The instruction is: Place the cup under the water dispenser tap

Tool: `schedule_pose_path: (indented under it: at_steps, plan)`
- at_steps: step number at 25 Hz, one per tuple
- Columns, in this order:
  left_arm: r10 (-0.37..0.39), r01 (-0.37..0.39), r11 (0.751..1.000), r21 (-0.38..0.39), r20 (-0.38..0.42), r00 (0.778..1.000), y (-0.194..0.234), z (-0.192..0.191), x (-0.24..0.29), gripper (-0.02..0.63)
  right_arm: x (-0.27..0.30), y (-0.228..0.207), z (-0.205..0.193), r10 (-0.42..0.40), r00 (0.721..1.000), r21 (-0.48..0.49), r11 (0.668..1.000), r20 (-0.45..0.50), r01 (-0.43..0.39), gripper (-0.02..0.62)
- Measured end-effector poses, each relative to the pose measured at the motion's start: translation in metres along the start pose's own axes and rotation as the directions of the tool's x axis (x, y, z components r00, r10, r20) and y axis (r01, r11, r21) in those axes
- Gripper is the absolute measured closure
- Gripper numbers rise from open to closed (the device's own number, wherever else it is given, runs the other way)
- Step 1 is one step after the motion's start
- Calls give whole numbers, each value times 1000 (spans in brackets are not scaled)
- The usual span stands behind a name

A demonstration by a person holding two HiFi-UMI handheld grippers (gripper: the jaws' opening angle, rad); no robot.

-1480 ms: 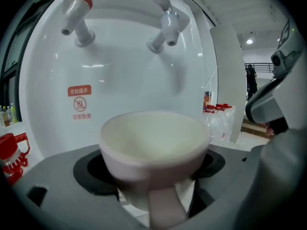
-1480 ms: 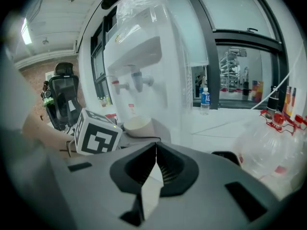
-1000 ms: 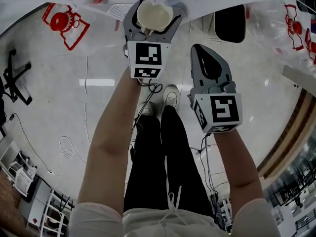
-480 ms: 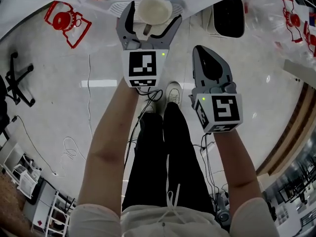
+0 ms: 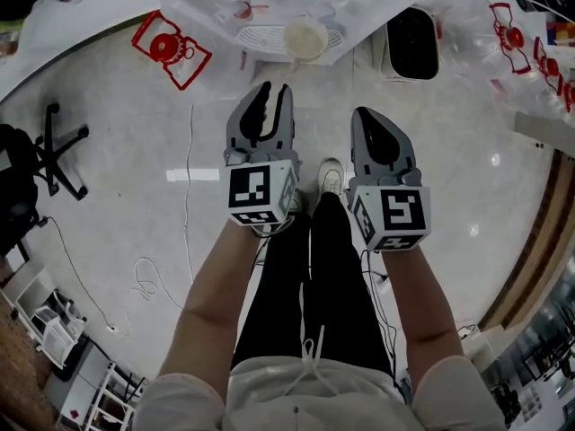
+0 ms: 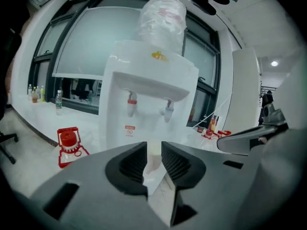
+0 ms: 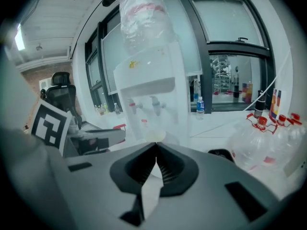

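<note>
Jaws: left gripper [image 6: 153, 146] just closing, narrow gap, empty; right gripper [image 7: 156, 149] pressed together; cup [image 5: 305, 37] on dispenser [image 6: 148, 87], 12 o'clock

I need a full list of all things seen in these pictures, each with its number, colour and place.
water dispenser: one, white, by the windows, clear bottle on top.
taps: two, one red, one grey, on the dispenser's front.
cup: one, cream, on the dispenser's tray, apart from both grippers.
bottle carriers: at least three, red, one left of the dispenser, others far right.
container: one, black, on the floor right of the dispenser.
office chair: one, black, far left.
legs: two, black trousers, below the grippers.
left gripper: one, grey, jaws slightly apart after just closing, nothing between.
right gripper: one, grey, jaws together, empty.
</note>
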State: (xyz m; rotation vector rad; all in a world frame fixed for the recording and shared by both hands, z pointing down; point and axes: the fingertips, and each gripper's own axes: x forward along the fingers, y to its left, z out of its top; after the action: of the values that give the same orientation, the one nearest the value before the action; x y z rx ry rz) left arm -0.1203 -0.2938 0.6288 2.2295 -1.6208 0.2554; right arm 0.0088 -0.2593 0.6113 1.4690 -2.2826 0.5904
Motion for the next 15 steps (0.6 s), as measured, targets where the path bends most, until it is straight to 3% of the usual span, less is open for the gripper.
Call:
schedule_pose_path:
  at_steps: [6,8,12,15]
  plan:
    - [-13,12,999,-36,-28,1000,-10,40,-64,586,-52,27,51,-15,999,-18,1000,41,15,569]
    - [-23,22,1000,-19,-26,999,-16,62,-84,588,-72,32,69,-29,998,-12,999,58,30,569]
    - [-62,59,996,70,51,997,-40,128,-121,588,-111,43,110,-53,994,5,999,100,53,570]
    - [-105,99,992,77,82,991,-61,171,-151,588,-143,57,142,-51,990,-6,999,130,53,571]
